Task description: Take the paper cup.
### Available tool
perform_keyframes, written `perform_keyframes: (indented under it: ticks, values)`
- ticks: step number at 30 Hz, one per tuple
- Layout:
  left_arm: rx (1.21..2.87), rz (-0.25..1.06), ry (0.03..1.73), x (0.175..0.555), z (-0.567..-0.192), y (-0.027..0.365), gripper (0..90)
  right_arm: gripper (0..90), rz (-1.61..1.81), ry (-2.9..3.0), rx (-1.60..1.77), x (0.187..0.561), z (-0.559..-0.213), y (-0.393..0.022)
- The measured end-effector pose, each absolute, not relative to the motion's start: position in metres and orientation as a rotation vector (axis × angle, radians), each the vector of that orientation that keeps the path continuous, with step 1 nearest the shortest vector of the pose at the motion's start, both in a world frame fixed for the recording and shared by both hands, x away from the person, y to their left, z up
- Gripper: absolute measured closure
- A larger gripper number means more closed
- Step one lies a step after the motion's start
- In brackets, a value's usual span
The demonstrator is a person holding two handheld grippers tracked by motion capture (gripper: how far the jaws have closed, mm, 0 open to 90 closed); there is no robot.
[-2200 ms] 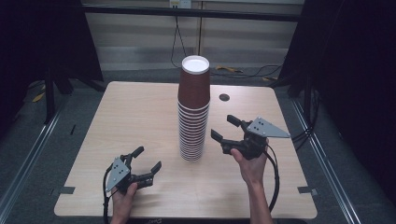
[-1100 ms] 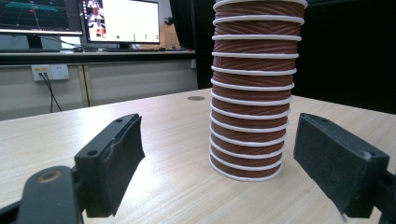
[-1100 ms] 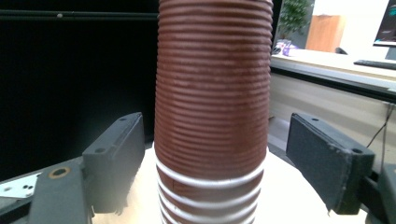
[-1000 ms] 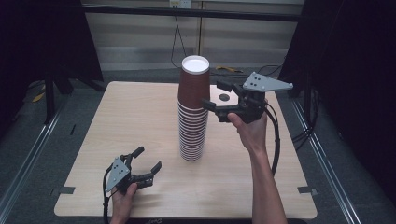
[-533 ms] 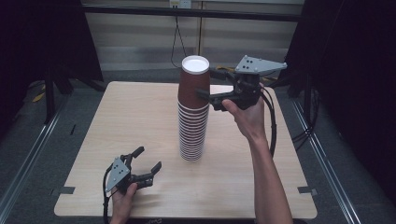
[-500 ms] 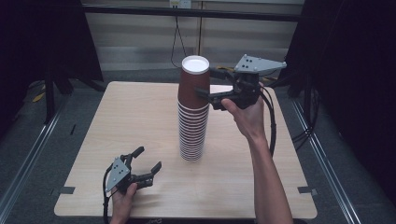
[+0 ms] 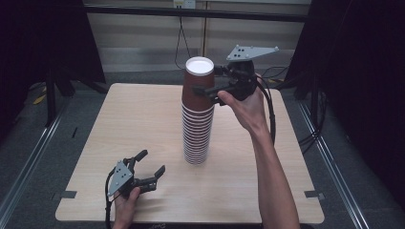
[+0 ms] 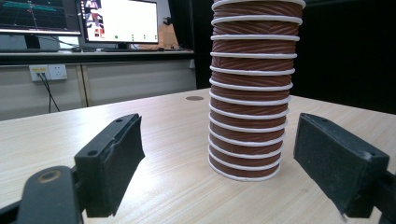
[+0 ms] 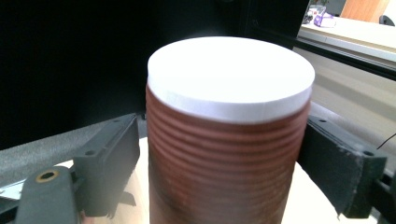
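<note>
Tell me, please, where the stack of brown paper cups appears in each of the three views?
High view: stack of brown paper cups upright at table centre, its top between the right tongs.
Left gripper view: right of centre, beyond the open jaws.
Right gripper view: centre, between the jaws.
Shared landmark: the white rims.

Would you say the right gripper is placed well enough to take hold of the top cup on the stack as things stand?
Probably yes. The right gripper has its jaws open on either side of the top cup, just below the white base, with small gaps at both pads. Nothing lies between them and the cup.
</note>
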State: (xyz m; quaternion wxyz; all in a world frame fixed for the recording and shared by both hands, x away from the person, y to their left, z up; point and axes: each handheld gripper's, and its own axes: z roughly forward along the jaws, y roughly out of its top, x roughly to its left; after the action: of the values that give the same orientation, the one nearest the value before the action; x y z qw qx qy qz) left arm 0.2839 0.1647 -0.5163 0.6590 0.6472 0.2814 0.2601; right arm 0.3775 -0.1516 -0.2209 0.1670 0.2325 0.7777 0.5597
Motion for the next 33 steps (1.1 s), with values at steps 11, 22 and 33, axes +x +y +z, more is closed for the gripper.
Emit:
perform_keyframes:
  ticks: [11,22,33]
  values:
    - [1.466,0.588,0.636,0.2839,-0.5162,0.1648,15.6,17.5,1.523,2.279,0.665,0.3863,-0.2134,-0.1414]
    - [1.465,0.587,0.636,0.2839,-0.5163,0.1647,15.6,20.6,1.506,2.271,0.652,0.3847,-0.2125,-0.1418]
    - [1.469,0.589,0.633,0.2840,-0.5161,0.1650,15.6,21.4,1.562,2.246,0.637,0.3857,-0.2122,-0.1452]
